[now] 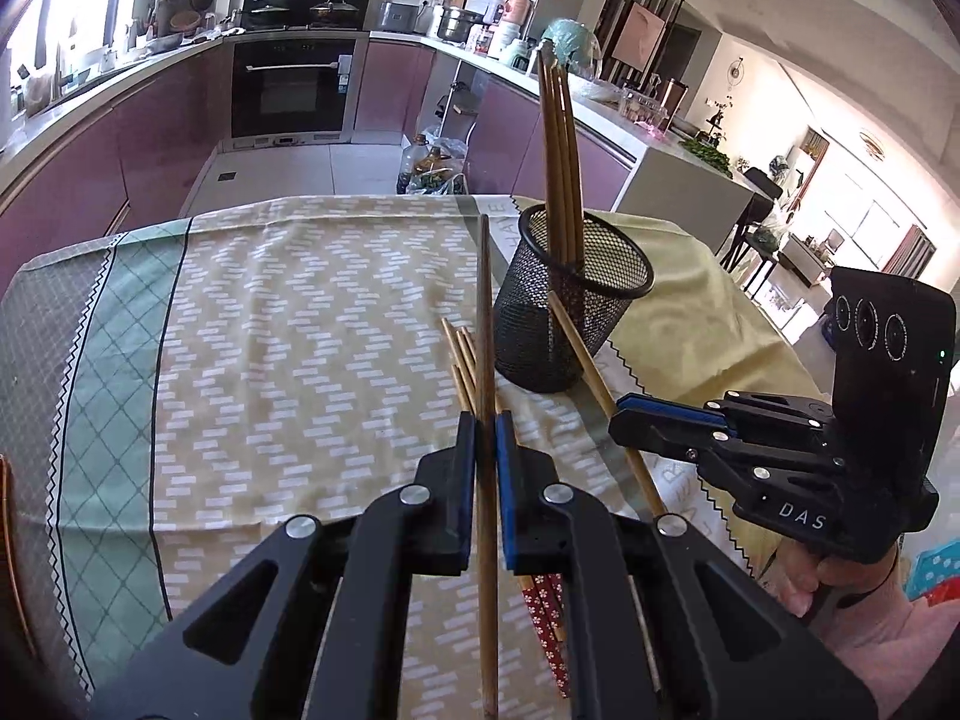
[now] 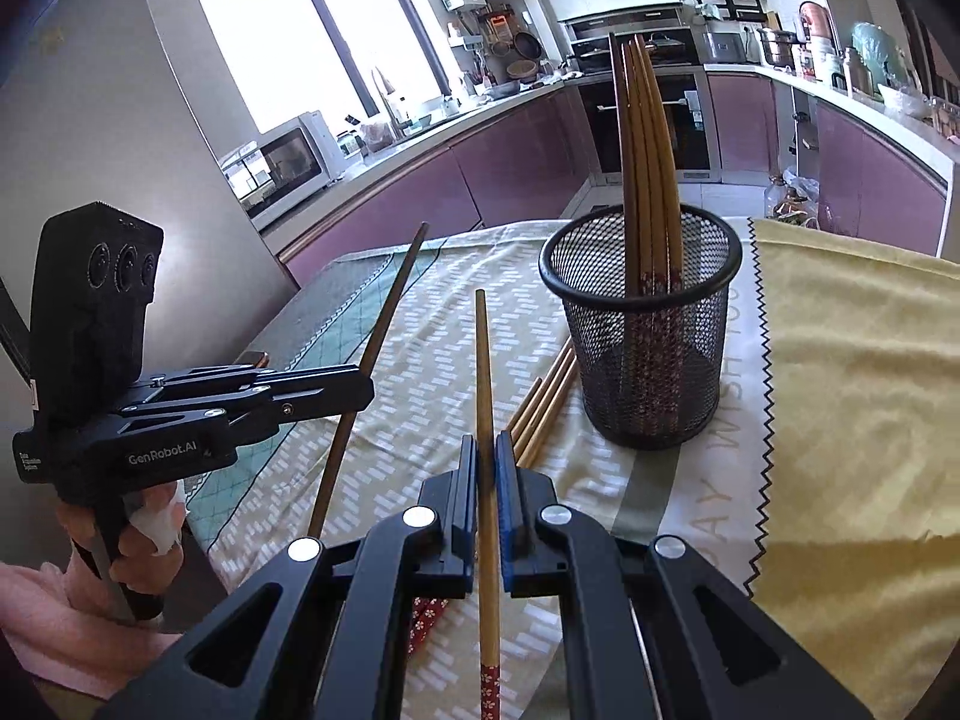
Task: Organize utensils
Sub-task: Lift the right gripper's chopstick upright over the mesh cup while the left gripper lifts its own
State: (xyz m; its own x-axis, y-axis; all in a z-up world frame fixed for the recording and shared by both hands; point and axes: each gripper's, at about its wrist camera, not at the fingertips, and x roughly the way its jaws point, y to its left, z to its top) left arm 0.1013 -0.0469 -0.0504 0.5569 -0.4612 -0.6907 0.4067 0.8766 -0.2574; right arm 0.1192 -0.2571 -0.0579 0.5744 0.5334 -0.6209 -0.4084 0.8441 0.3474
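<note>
Step in hand: judged, each gripper carries one chopstick toward the mesh cup, with more still lying on the table.
Left gripper: pressed together on a dark chopstick, pinched partway along, its long thin end pointing away toward the table's far edge.
Right gripper: pressed together on a lighter chopstick, whose red patterned end hangs back under the fingers.
Mesh cup: stands upright toward the table's far right corner, ahead and to the right of both grippers, already holding a leaning bundle of chopsticks.
Loose chopsticks: lie flat on the tablecloth just beside the cup's base, below the left gripper.
Doing it well: tip each stick steeper so its lower end clears the rim, enter on the open side away from the leaning bundle, one gripper at a time so the sticks do not cross.
Risk: a long stick could catch the rim and tip the light cup.
</note>
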